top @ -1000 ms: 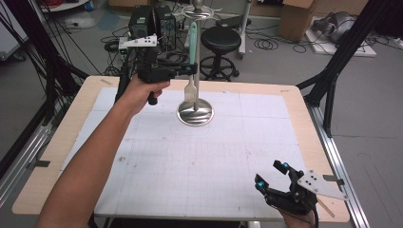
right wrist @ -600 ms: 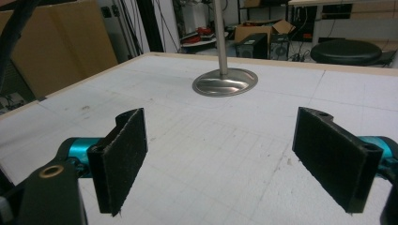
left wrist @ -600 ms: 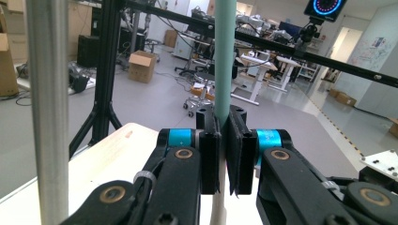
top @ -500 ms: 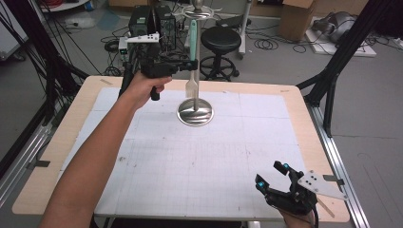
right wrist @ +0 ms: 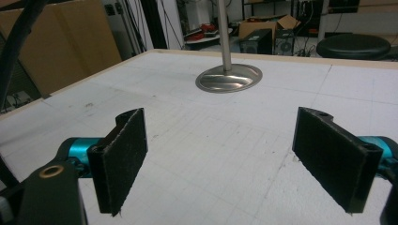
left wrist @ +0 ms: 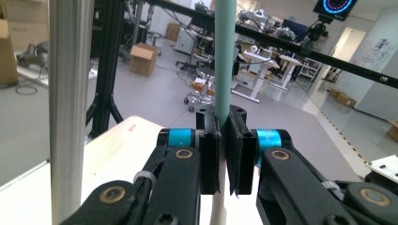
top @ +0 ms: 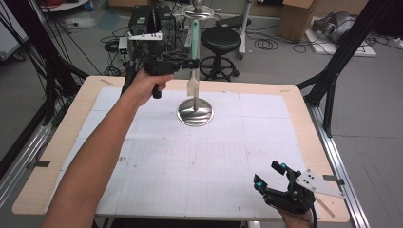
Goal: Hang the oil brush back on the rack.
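Beside the steel stand (top: 195, 113), my left gripper (top: 190, 63) is clamping the green-handled spatula (top: 194, 42) upright for hanging; my right gripper (top: 272, 175) is waiting, jaws apart.

The round stand base (top: 195, 113) was polished metal, mirror-glossy and smooth, and the upright steel pole (left wrist: 69, 93) rising from it had a brushed, satiny sheen. The mint-green spatula handle (left wrist: 224, 51) looked like matt, smooth plastic or silicone, with a pale flat blade (top: 192, 85) below that seemed dull rather than shiny. The left gripper (left wrist: 224, 154) was black matt plastic with bright brass-coloured pivots and glossy blue anodised sleeves; the right gripper (right wrist: 234, 159) carried rough, felt-like black pads (right wrist: 123, 154). The bench (top: 76, 118) had a pale, bare wooden rim, and its white gridded mat (top: 199, 171) was matt, faintly scuffed and smudged.
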